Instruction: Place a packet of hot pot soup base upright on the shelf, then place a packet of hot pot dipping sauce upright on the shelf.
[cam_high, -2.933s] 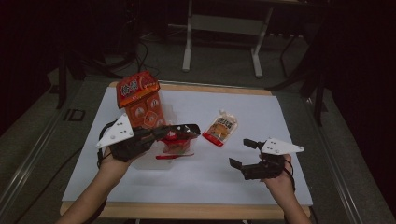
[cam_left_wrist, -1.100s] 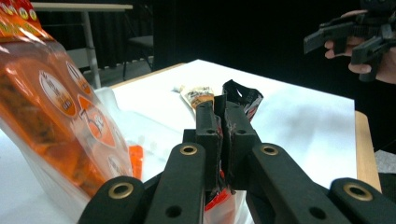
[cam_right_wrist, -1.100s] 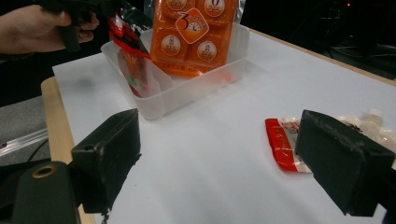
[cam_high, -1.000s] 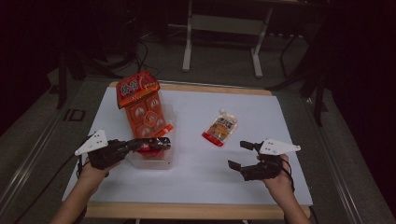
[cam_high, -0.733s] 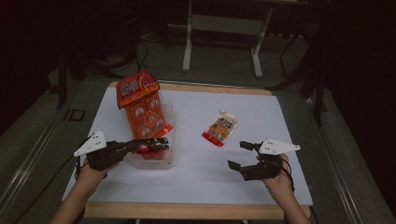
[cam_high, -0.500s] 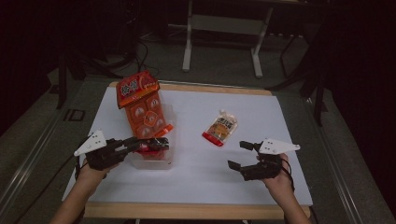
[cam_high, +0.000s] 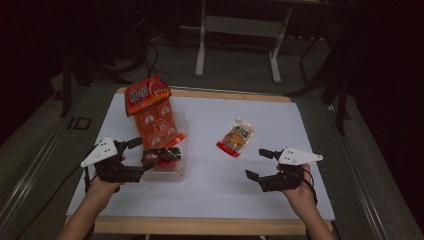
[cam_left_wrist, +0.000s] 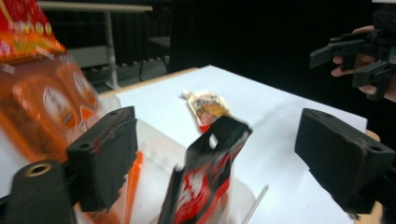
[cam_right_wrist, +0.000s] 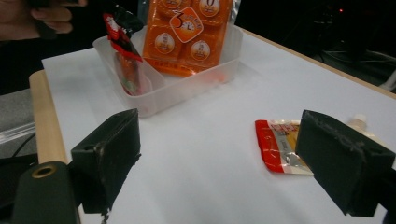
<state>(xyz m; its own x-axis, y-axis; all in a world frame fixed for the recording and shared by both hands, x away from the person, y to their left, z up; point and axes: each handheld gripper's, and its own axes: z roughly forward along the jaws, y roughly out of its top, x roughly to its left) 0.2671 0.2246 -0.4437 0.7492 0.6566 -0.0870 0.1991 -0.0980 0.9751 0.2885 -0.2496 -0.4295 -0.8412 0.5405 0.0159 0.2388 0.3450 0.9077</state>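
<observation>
A red-and-black sachet (cam_left_wrist: 205, 182) stands upright in a clear plastic tub (cam_high: 175, 176) at the table's left. My left gripper (cam_high: 144, 155) is right beside the tub. Its jaws have just been opening, and the sachet (cam_high: 167, 154) now stands between them with neither pad touching it. An orange multi-pack of snacks (cam_high: 152, 120) leans in the tub's far end. My right gripper (cam_high: 256, 163) hovers open over the table's right front, nothing between its jaws. A small spouted pouch (cam_high: 237, 137) lies flat just beyond it, and the pouch (cam_right_wrist: 278, 151) shows between the right jaws' line of sight.
The tub's near rim (cam_right_wrist: 187, 91) holds the sachet (cam_right_wrist: 123, 42) and the orange pack (cam_right_wrist: 191, 32). The white table top (cam_high: 225, 200) has a wooden front edge (cam_high: 200, 226). A metal stand (cam_high: 240, 30) is on the floor behind the table.
My left gripper, shut on the sachet over the tub before, now has its jaws apart and has lifted slightly. The sachet stays in the tub. The right gripper has kept still.
</observation>
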